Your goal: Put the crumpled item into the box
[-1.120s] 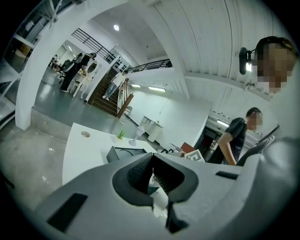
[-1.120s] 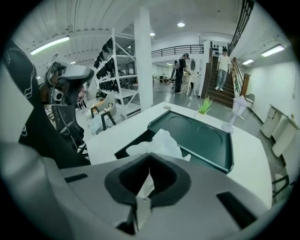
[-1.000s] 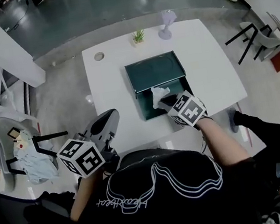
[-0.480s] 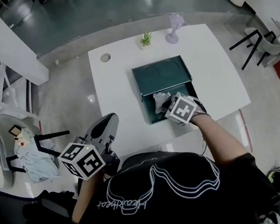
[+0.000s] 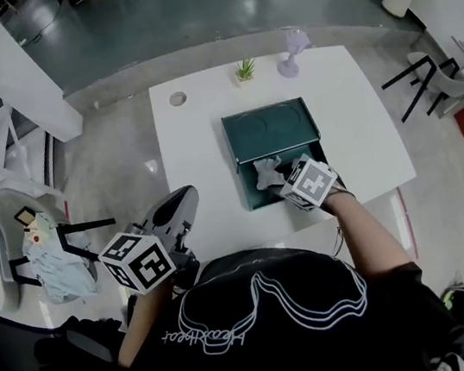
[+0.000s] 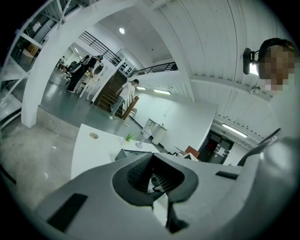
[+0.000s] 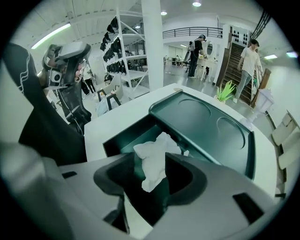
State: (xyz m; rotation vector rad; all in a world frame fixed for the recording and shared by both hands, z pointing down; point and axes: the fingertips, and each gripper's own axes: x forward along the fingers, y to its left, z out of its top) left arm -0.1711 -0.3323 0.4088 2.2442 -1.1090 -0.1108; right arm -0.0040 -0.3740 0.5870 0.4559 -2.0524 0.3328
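Note:
A crumpled white paper (image 5: 265, 172) hangs over the open front compartment of the dark green box (image 5: 267, 122) on the white table (image 5: 199, 168). My right gripper (image 5: 281, 178) is at that compartment's near right side. In the right gripper view the paper (image 7: 152, 161) sits loosely between the jaws of the right gripper (image 7: 154, 182), which are opening; the pads stand apart from it, with the box (image 7: 206, 126) just beyond. My left gripper (image 5: 173, 216) is off the table's near left corner, and in its own view the left gripper (image 6: 152, 177) looks shut and holds nothing.
At the table's far edge are a small potted plant (image 5: 245, 68), a lavender desk fan (image 5: 292, 42) and a round cable hole (image 5: 177, 99). Left of the table is a chair with clothes (image 5: 42, 254); to the right is another chair (image 5: 433, 74). People stand far off (image 7: 248, 58).
The right gripper has moved down to the box's open compartment with the paper. Its jaws have parted from the paper, which now sits lower in the box. The left gripper has barely moved.

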